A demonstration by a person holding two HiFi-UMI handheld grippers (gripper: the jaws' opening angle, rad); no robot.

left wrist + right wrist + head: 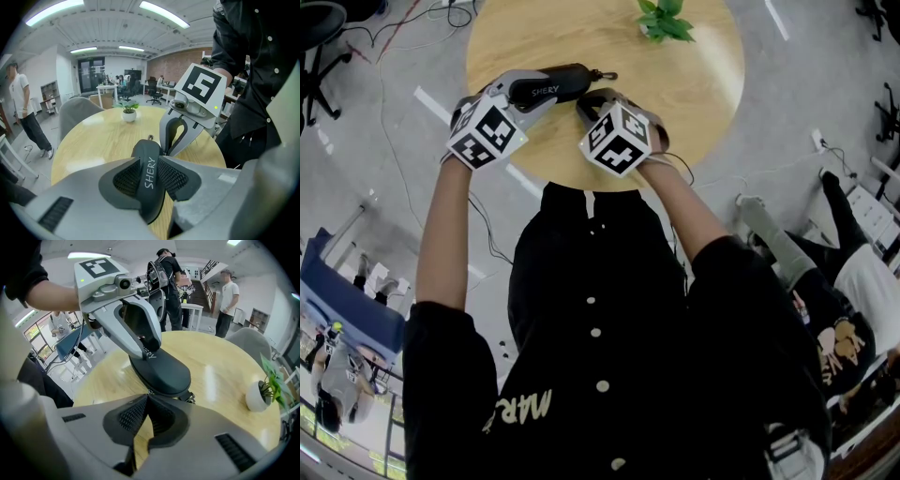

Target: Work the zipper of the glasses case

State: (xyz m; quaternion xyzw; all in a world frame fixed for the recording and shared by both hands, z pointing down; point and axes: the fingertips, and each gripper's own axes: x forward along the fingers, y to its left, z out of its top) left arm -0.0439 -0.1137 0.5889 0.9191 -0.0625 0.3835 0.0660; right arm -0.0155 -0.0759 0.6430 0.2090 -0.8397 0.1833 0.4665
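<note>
The round light-wood counter [694, 84] fills the head view's top. Over its near edge, upper left of centre, sits the dark grey, oblong hard-shell glasses case [558, 82]. It looks light and stiff, smooth enough to slip, and best gripped across its body. The left gripper [149, 159] clamps its jaws there. The right gripper [149, 398] has its jaws closed together at the case's seam. Only the gripper views show this, and whether a zipper pull is pinched stays unclear.
</note>
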